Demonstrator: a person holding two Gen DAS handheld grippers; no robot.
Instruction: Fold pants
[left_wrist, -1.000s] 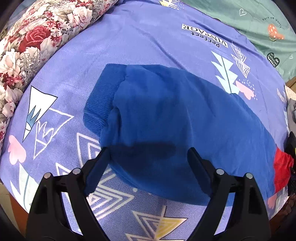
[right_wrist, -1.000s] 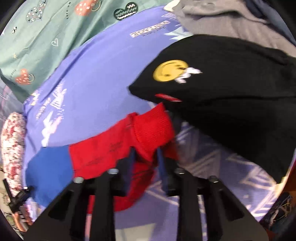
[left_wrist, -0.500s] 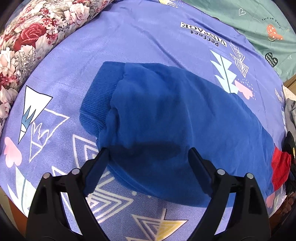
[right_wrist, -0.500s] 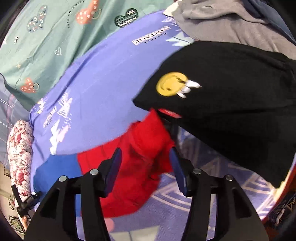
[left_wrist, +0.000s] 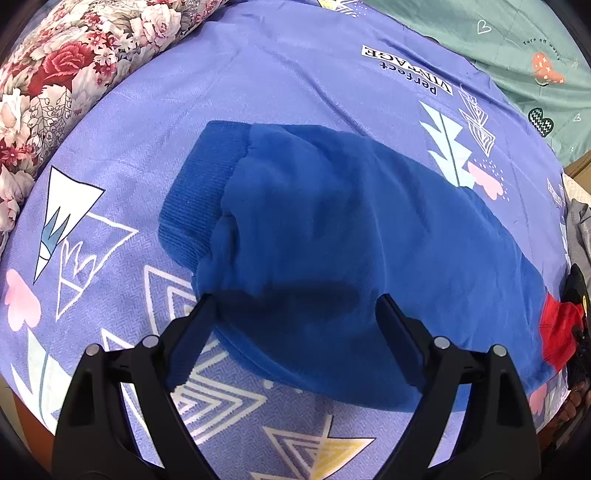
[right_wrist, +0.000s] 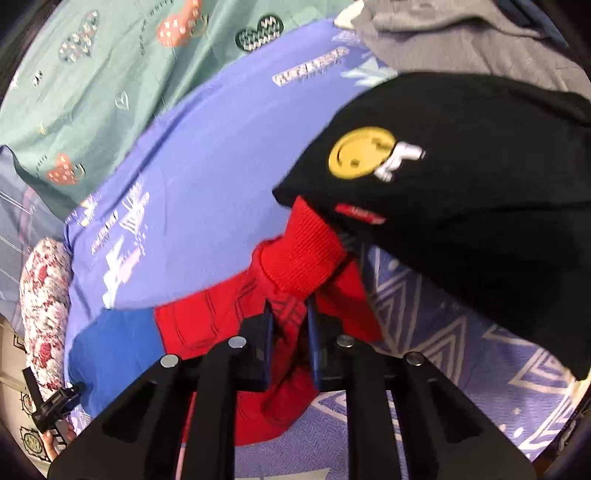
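- This is a bedroom in a home.
- A big purple bed sheet (left_wrist: 280, 74) with white triangles, pink hearts and printed words covers the soft bed.
- A rolled blanket with red roses (left_wrist: 55, 70) lies at 10 o'clock in the left wrist view.
- A green blanket with little hearts (right_wrist: 92, 74) sits at 11 o'clock in the right wrist view.
- More clothes lie on the bed: a black top with a yellow smiley face (right_wrist: 480, 192) at 2 o'clock and a grey one (right_wrist: 461, 40) at 1 o'clock.
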